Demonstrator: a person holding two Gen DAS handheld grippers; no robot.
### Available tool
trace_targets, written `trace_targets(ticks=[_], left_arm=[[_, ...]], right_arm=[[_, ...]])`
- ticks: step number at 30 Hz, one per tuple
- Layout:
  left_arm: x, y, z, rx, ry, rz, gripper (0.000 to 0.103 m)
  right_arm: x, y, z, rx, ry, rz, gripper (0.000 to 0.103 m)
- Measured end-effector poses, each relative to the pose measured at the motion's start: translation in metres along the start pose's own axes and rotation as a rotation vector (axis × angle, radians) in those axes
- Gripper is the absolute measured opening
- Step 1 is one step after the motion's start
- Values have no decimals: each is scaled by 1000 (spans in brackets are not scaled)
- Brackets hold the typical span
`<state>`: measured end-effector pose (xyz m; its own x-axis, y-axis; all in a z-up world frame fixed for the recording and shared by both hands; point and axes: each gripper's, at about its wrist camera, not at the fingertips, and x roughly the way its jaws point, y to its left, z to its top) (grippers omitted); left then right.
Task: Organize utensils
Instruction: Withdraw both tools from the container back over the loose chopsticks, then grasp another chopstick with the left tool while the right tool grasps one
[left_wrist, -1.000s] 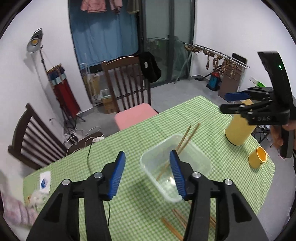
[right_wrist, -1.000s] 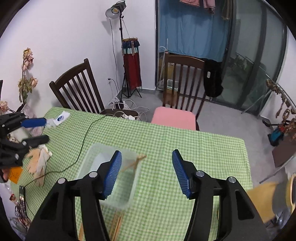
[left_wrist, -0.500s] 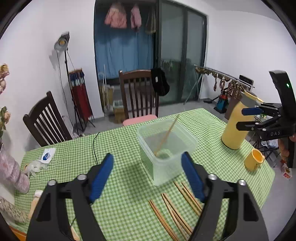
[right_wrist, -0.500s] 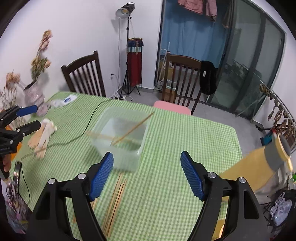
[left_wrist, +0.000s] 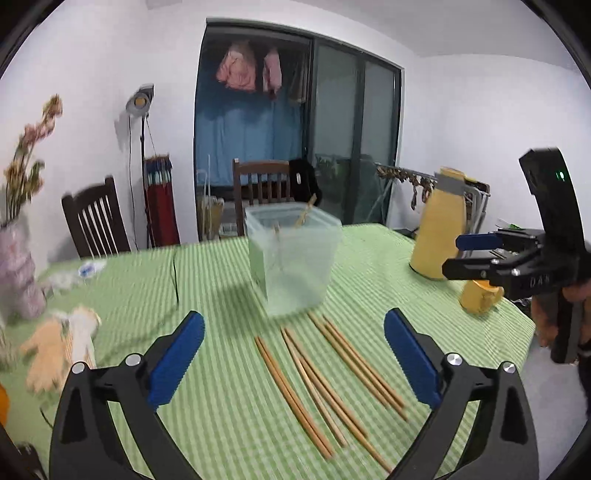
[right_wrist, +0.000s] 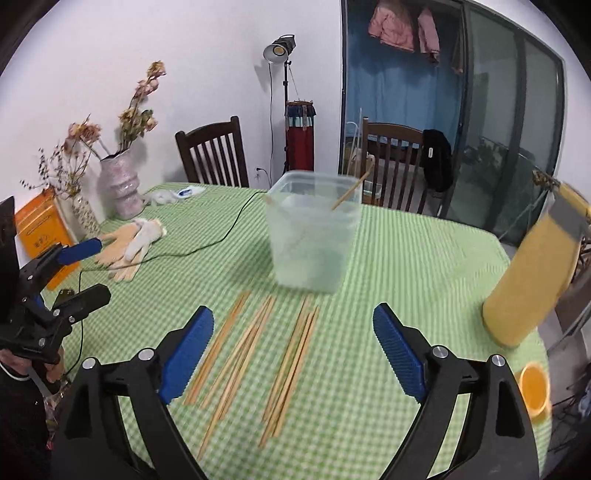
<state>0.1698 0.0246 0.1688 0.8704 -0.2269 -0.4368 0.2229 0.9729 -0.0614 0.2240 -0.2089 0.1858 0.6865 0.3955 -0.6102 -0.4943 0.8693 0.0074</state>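
Note:
Several wooden chopsticks (left_wrist: 325, 376) lie loose on the green checked tablecloth, in front of a clear plastic tub (left_wrist: 293, 254) that holds two chopsticks (left_wrist: 304, 214). They show in the right wrist view too: chopsticks (right_wrist: 258, 354), tub (right_wrist: 314, 236). My left gripper (left_wrist: 295, 363) is open and empty, above the near chopsticks. My right gripper (right_wrist: 293, 352) is open and empty, also above them. Each gripper shows in the other's view, at the right (left_wrist: 476, 254) and at the left (right_wrist: 79, 269).
A tall yellow jug (left_wrist: 439, 236) and a yellow cup (left_wrist: 480, 295) stand at the table's right. Cloth gloves (right_wrist: 133, 243), a black cable (right_wrist: 207, 240), a vase (right_wrist: 122, 192) and an orange box (right_wrist: 44, 236) are at the left. Chairs stand behind the table.
Both grippers have pulled back and lowered from above the tub toward the table's near edge. The loose chopsticks now lie between the fingers in both views. Both stay open.

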Motion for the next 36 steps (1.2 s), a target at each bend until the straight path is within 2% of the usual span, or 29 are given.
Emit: trace_targets(ticks=[4,7,9,12,15,18,21,25,31,34,36], left_arm=[[-17,-5,-30,-7,2,16,95],[-26,-1,-43,-38,-9,36,96],[-30,1,-55,-65,10,18,96],[-35,1,-68,-92,6,4,96],[-43,1,-78,-97,13,27,96],[-57,-1,-95,-100,-2,37,96],[-68,-7,-120,-76,-33,80,96],[-68,-14,-155,-58,-10,77,96],[-52,-25,-173,-25,50,62,96],[-46,-27,-176,-7,54,57,96],[-35,-28,-179,5,85,44,96]], right_arm=[[-2,19,-35,-16,-10,-16,86],[-3,23,-56,50,-6,12,86],[-8,25,-67,91,-11,20,86],[-18,32,-82,104,-37,-28,87],[-23,41,-103,115,-62,-65,87],[-16,57,-131,103,-58,-183,87],[-11,76,-159,44,-63,-247,87],[-9,94,-184,15,-59,-240,87],[-19,100,-199,39,-113,-232,87],[-15,97,-200,54,-97,-233,87],[-12,97,-202,51,-91,-233,87]])
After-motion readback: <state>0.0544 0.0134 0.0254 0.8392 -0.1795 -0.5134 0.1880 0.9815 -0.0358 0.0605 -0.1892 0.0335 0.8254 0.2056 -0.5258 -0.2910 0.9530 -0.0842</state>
